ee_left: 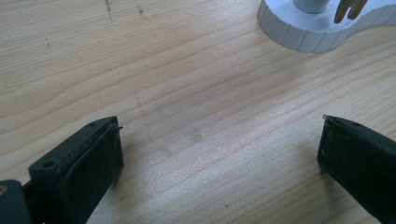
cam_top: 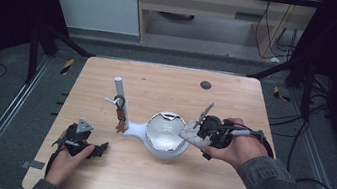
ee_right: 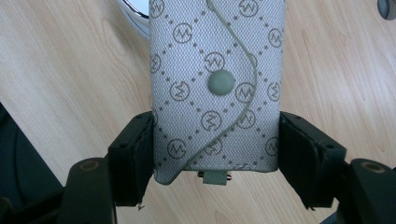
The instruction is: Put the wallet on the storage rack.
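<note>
A grey monogrammed key pouch (ee_right: 217, 88) with a snap button is sitting clamped flap-up between the right claw's (ee_right: 215, 154) jaws, pointing toward the bowl (cam_top: 167, 135).

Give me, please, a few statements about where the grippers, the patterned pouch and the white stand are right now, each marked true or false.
1. The right gripper clamps a patterned pouch. True.
2. The left gripper holds the pouch. False: its jaws are open over bare table.
3. The pouch has a snap button on its flap. True.
4. The white stand lies tipped over. False: its bowl sits flat and its post stands upright.
5. The left gripper touches the stand. False: it is apart from it.
</note>
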A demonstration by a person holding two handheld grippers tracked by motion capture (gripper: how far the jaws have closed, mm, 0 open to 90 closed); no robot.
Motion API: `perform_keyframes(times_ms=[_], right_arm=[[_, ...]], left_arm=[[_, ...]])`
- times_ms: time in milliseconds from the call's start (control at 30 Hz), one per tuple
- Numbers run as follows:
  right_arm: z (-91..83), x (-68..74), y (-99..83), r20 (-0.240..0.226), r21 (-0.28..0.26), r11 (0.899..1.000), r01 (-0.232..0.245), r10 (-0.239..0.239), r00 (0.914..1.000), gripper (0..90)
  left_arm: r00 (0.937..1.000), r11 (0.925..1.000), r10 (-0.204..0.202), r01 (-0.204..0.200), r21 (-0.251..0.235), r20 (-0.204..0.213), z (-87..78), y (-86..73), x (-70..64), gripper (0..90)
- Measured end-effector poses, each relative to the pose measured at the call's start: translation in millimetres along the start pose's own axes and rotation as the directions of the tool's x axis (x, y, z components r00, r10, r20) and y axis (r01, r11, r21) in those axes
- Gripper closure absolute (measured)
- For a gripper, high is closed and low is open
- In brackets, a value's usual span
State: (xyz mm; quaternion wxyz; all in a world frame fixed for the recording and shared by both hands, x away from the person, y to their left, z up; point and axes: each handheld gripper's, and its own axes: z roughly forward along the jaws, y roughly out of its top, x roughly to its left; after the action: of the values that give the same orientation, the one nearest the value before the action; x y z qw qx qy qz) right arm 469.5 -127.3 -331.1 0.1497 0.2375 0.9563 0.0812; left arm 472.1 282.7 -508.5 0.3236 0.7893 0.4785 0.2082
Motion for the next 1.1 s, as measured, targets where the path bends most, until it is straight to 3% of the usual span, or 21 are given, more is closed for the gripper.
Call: perform_keyframes(times_ms=[1100], right_arm=[[25.9,15.3,38.2,-0.035,0.045,0.995,0.088,-0.086,0.9957,31.8]], left_arm=[[1.0000,1.0000,0.000,0.000,0.000,0.000,0.0,0.0,0.0,0.0]])
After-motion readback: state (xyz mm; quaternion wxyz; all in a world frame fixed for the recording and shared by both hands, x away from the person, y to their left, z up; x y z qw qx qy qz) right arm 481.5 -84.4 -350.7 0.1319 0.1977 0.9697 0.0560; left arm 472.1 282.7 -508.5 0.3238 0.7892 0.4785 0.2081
